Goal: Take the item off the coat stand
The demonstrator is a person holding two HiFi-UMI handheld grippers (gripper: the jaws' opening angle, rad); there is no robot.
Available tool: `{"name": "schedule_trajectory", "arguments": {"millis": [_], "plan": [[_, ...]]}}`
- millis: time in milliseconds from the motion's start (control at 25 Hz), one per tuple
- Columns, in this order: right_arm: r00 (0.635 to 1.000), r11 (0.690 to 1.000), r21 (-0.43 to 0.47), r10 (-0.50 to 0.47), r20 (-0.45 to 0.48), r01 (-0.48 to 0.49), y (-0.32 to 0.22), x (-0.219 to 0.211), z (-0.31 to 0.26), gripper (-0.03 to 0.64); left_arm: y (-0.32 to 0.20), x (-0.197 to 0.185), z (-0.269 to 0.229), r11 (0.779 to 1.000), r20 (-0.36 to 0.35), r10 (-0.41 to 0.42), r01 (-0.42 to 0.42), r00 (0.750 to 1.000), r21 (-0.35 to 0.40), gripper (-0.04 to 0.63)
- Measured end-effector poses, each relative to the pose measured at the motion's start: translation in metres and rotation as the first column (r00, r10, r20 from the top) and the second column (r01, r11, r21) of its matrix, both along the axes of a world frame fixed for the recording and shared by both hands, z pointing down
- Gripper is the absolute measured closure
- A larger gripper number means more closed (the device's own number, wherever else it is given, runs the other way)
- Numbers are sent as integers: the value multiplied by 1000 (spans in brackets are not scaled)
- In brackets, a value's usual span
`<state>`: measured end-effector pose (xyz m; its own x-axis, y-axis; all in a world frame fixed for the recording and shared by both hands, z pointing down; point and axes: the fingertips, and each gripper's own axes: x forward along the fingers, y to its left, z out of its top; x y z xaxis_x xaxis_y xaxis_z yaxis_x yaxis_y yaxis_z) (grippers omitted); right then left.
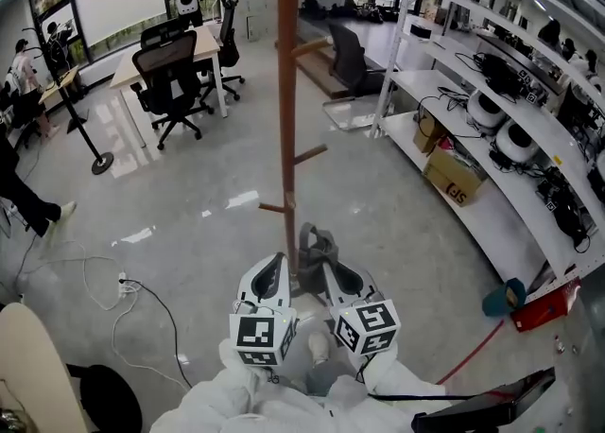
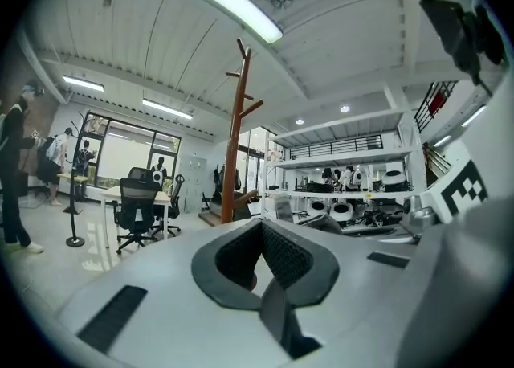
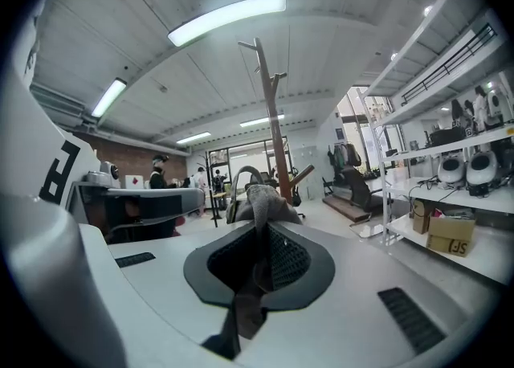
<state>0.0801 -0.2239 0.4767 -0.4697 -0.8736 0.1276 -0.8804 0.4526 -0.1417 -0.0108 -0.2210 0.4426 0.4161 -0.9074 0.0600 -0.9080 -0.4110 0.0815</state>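
The brown wooden coat stand [image 1: 286, 91] rises from the floor straight ahead, with short pegs [image 1: 310, 153] along its pole. In the right gripper view the coat stand [image 3: 271, 125] shows beyond the jaws. A grey fabric item with a strap [image 1: 317, 244] sits low beside the pole, below the lowest peg. My right gripper [image 1: 327, 267] is shut on this grey item [image 3: 261, 198], whose fabric is pinched between the pads and bunches above them. My left gripper [image 1: 276, 263] is held just left of the pole; its jaws [image 2: 261, 234] stand shut with nothing between them.
A desk [image 1: 170, 48] with black office chairs [image 1: 170, 81] stands at the back left. White shelving [image 1: 492, 138] with boxes and equipment runs along the right. Cables [image 1: 123, 299] trail on the floor at left. People stand at the far left and by the windows.
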Motion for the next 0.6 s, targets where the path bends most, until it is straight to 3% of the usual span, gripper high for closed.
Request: {"name": "schedule_trajectory", "arguments": {"millis": [280,600], "plan": [[999,999,-13,40,3,-40,37,3,-2,594,29,-11,0,1000,-25,-10,9,1000,-11,607],[1000,1000,16,5,-15,-4,49,1,-10,594,47,-7,3,999,-38,-44,43,998,-27,607]]}}
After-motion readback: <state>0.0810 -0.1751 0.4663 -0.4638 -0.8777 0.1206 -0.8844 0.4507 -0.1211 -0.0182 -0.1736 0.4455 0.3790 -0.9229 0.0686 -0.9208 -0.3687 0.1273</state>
